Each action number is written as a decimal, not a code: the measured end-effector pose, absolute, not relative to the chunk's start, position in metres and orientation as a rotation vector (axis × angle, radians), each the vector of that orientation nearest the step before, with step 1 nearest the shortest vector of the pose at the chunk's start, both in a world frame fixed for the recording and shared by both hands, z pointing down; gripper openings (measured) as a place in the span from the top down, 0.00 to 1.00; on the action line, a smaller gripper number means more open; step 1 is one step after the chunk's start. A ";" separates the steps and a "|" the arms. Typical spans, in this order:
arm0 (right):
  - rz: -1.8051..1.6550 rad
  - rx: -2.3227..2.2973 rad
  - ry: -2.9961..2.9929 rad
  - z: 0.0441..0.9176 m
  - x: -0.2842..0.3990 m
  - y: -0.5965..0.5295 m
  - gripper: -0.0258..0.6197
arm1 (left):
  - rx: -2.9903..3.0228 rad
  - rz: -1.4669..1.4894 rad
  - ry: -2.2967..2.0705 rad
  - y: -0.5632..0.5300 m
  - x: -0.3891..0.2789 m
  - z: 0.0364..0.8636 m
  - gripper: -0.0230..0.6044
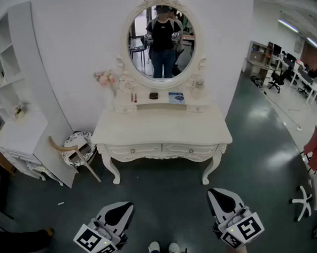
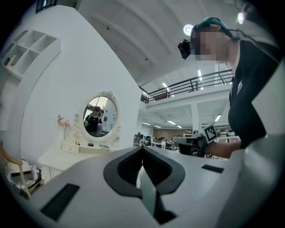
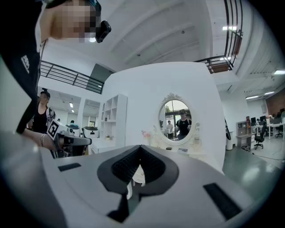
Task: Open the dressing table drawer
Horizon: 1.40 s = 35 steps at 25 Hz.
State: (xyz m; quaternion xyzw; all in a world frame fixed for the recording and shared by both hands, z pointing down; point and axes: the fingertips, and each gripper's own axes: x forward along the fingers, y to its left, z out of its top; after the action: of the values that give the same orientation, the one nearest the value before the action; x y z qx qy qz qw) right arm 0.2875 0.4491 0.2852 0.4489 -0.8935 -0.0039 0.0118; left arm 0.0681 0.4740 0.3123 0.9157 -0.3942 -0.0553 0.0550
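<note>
Drawers: white knobbed left-hand drawer (image 1: 133, 150) and matching right-hand drawer (image 1: 191, 149) sit side by side under the front edge of the surface. Both are shut, at 12 o'clock from the person and well apart from both grippers.
Dressing table: white carved wooden dressing table (image 1: 161, 129) stands against the white wall. It carries an oval framed mirror (image 1: 162, 40), with pink flowers (image 1: 104, 77) at the mirror's 8 o'clock.
Left gripper: white left gripper (image 1: 122, 208) at 7 o'clock in the head view, over the dark green floor (image 1: 168, 203); jaws clenched on nothing.
Right gripper: white right gripper (image 1: 219, 195) at 5 o'clock; jaws clenched, empty.
Side: white shelf unit (image 1: 7, 68) at 9 o'clock.
</note>
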 end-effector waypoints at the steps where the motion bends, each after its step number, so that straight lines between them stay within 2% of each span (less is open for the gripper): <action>1: -0.011 1.398 -2.788 0.285 0.286 0.451 0.93 | 2.778 -0.167 -1.196 0.475 0.067 0.313 0.94; 35: 0.032 1.447 -2.777 0.298 0.227 0.460 0.93 | 2.744 -0.141 -1.144 0.469 0.005 0.340 0.94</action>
State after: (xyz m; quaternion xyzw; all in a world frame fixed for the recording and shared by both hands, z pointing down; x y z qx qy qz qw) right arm 0.2271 0.4602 0.2983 0.4621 -0.8867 0.0101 0.0047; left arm 0.0051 0.4687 0.3396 0.9188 -0.3831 -0.0474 0.0825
